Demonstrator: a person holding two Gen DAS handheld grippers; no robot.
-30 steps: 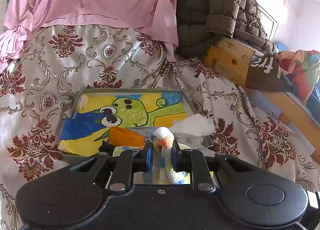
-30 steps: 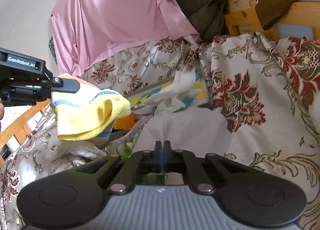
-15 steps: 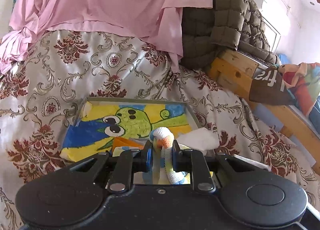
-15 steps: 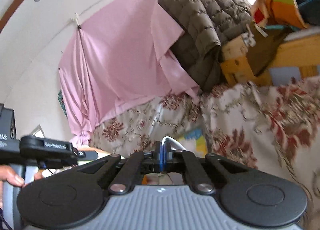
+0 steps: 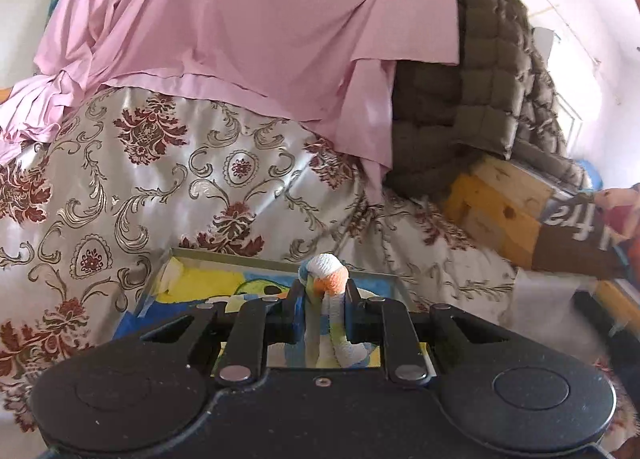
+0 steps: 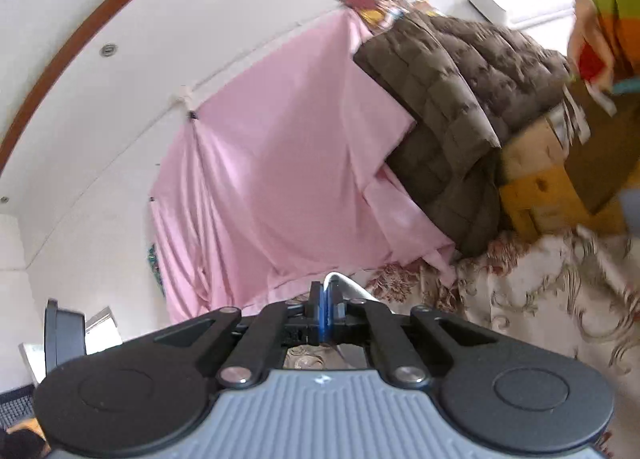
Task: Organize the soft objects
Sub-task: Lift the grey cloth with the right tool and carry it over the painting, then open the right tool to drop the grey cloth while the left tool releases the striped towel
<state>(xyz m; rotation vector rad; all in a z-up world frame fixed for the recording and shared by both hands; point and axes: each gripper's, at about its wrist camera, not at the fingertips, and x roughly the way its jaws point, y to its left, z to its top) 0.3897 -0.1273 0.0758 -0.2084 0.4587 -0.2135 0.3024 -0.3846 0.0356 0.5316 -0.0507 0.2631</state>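
My left gripper (image 5: 322, 291) is shut on a rolled sock (image 5: 326, 271), white with orange, yellow and blue bands, which sticks up between the fingers. Just beyond it on the bed lies a shallow tray (image 5: 280, 259) with a yellow, blue and green cartoon picture; the gripper body hides most of it. My right gripper (image 6: 324, 299) points slightly upward at the wall. Its blue pads are pressed together on a thin white cloth (image 6: 352, 287) that curls out to the right of the tips.
A floral bedspread (image 5: 180, 179) covers the bed. A pink sheet (image 5: 240, 19) hangs behind it, beside a brown quilted jacket (image 5: 460, 99) draped over a wooden bed frame (image 5: 500, 211). The left gripper's body (image 6: 64, 339) shows at the right wrist view's left edge.
The right gripper swung up from the bed toward the wall and ceiling, carrying the white cloth. The left gripper moved forward with the sock; the tray has dropped lower in its view.
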